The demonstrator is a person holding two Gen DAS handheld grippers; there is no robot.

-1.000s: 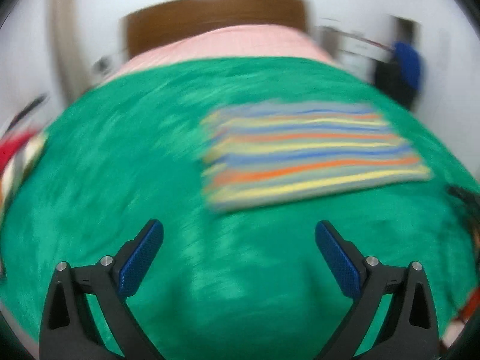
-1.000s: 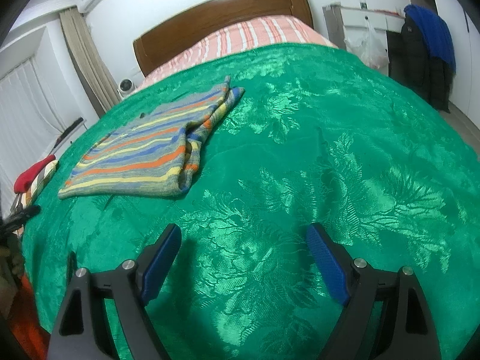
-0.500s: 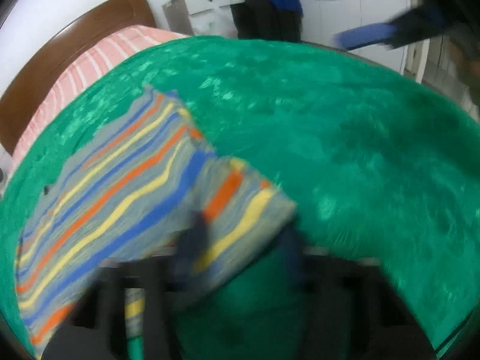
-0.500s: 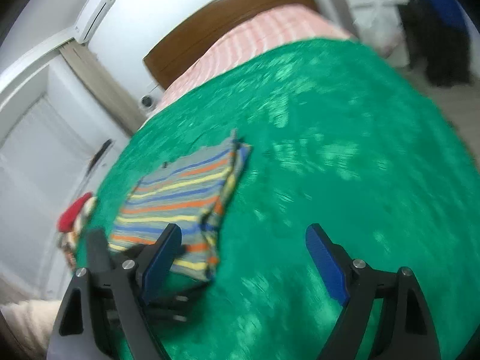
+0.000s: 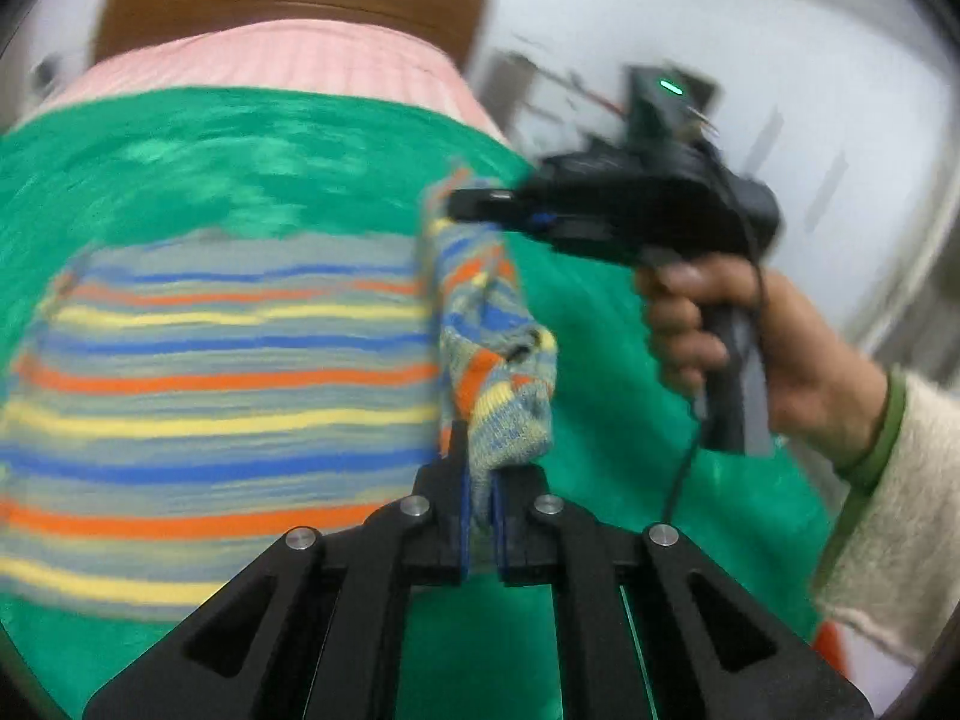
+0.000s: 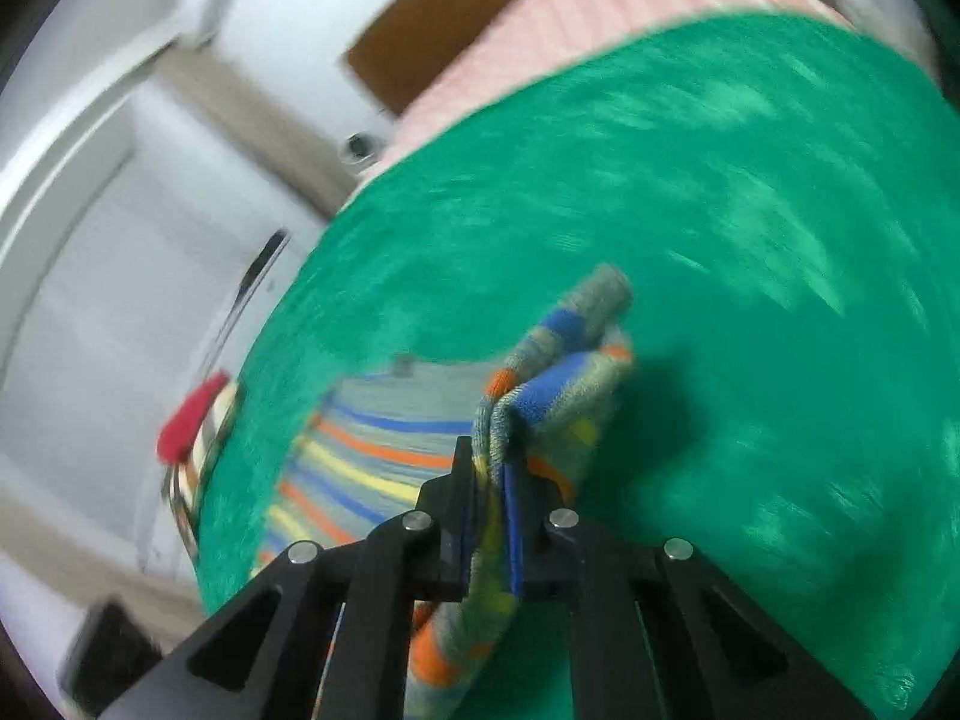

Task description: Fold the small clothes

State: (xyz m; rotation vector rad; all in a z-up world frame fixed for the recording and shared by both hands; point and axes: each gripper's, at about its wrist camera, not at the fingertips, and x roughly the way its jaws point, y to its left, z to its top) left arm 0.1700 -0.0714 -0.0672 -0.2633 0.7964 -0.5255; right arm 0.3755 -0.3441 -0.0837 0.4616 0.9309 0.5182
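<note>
Both of your grippers have come in from open and empty over the bedspread to the right edge of the striped garment. Your left gripper is clamped tight on a bunched corner of that garment, the knit squeezed between its blue pads. Your right gripper has its jaws closing, with folds of the same striped cloth already pinched between them; in the left wrist view that gripper bites the far end of the raised edge, and your right hand wraps its grip, a cream sleeve with a green cuff behind it. Between the two grips the edge stands up off the bed in a rumpled ridge, while the rest of the garment lies flat to the left on the green bedspread. Farther off, a pink striped sheet covers the head of the bed below a brown headboard. In the right wrist view a red item lies at the bed's left edge. Both views are blurred.
</note>
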